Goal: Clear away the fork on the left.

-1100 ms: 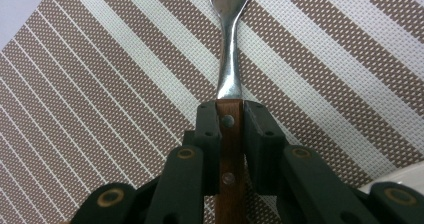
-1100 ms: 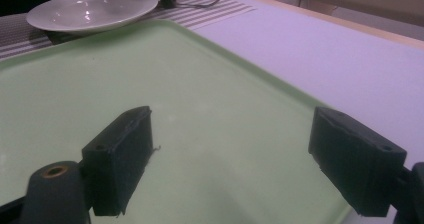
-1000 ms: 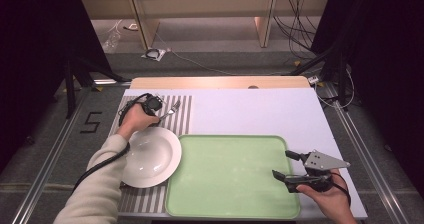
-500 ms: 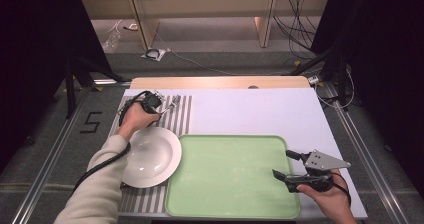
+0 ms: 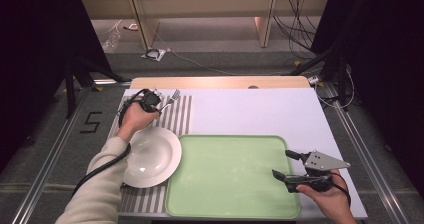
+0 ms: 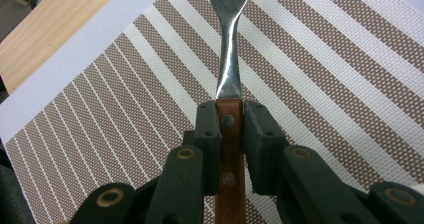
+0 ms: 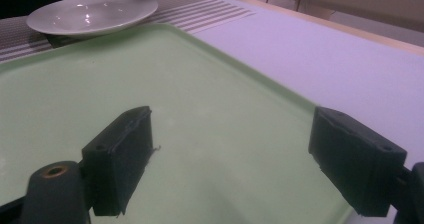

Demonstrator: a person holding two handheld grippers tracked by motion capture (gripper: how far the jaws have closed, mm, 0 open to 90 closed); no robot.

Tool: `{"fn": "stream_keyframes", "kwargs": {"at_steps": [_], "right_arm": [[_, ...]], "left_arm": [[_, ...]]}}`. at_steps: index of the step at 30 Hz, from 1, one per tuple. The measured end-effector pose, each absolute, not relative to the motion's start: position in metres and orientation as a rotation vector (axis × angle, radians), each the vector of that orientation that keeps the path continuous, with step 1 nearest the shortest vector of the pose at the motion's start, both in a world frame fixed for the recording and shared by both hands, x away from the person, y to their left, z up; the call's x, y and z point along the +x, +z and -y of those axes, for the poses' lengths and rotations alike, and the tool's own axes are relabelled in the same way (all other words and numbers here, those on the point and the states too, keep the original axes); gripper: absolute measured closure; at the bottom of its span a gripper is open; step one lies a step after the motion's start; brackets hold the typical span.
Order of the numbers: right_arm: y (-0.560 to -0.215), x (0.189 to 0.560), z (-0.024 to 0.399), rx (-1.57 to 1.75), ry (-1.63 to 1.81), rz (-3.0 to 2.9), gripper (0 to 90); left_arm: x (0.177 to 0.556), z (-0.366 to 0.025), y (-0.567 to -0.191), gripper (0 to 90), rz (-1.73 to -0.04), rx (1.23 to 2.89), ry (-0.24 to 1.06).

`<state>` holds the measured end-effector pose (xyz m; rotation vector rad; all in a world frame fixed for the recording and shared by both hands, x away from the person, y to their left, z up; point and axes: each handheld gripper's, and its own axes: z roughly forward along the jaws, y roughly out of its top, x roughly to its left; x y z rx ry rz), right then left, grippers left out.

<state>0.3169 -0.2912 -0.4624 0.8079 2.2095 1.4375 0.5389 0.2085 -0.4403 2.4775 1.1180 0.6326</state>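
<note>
The left claw (image 6: 230, 134) grips the fork (image 6: 228, 59) by its wooden handle above the striped mat (image 6: 125, 134), placing apparently ahead, while the right claw (image 5: 295, 166) gapes empty over the tray (image 5: 230, 174).

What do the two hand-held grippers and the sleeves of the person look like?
Both grippers are black, each with two blocky jaws. The left gripper has round brass-coloured pivot pins behind its jaws and a black cable trailing along a cream-coloured long sleeve. The right gripper carries a grey three-cornered plate on top with small dark dots, and a thin black cable loops at the wrist, where no sleeve shows.
</note>
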Motion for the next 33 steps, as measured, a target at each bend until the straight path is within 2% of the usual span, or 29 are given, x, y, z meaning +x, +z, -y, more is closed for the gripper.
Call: {"fn": "stream_keyframes", "kwargs": {"at_steps": [12, 33], "right_arm": [[-0.463, 0.318, 0.291, 0.807, 1.439, -2.2, 18.5], [-0.46, 0.318, 0.291, 0.806, 1.435, -2.19, 18.6]], "left_arm": [[0.538, -0.213, -0.424, 77.4, -1.117, 2.412, 0.729], [0.523, -0.211, -0.414, 77.4, -1.129, 2.187, 0.862]]}}
